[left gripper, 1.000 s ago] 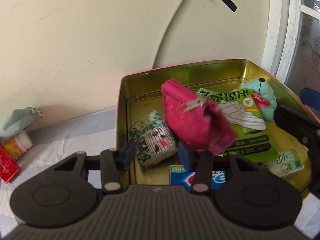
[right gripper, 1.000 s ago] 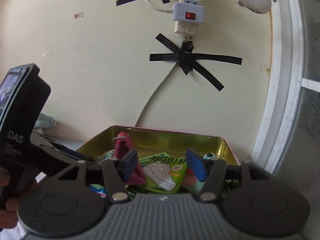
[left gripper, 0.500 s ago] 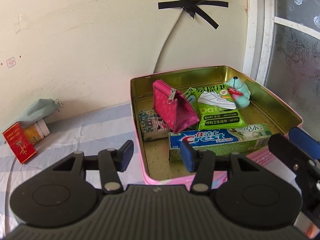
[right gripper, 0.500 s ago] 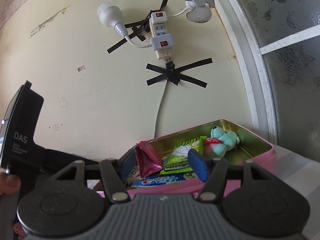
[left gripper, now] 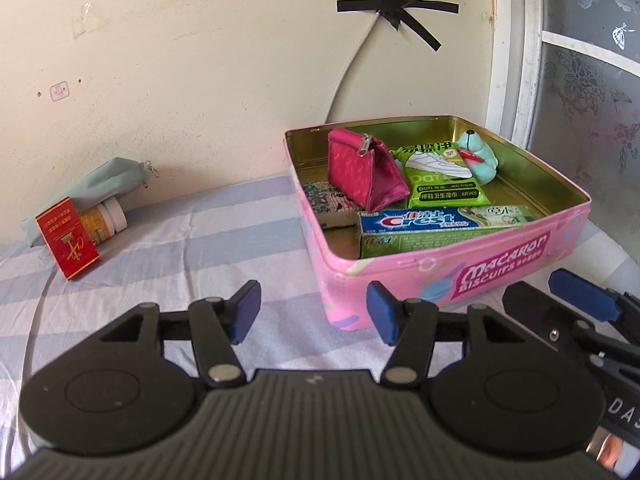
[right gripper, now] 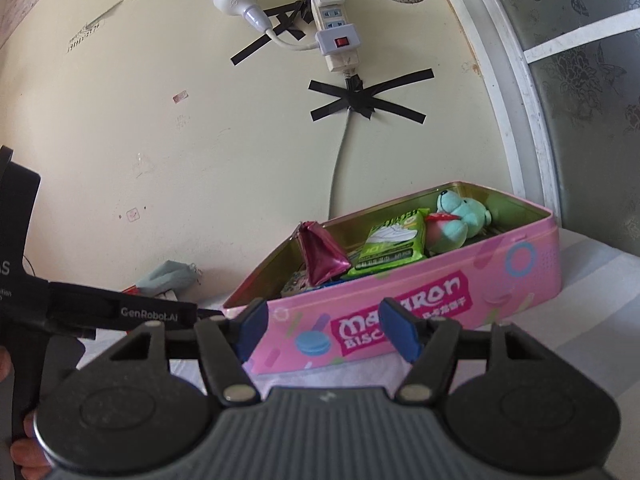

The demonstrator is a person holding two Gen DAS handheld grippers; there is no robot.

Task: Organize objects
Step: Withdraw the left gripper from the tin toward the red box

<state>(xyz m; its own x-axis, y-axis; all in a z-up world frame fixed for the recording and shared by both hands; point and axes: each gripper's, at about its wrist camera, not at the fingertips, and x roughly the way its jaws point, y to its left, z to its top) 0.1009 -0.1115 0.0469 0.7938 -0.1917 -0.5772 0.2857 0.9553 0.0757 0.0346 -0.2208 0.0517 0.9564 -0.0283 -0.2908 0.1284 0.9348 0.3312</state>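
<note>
Both claws, left claw (left gripper: 313, 311) and right claw (right gripper: 322, 330), are sitting apart and empty; tin (left gripper: 460, 268) is looking mostly packed, while red box (left gripper: 67, 238), bottle (left gripper: 103, 224) and pouch (left gripper: 108, 180) are waiting mid-left.

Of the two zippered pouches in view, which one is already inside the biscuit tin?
The pink pouch, standing in the tin by the wipes pack. The pale green pouch lies outside, against the wall.
</note>
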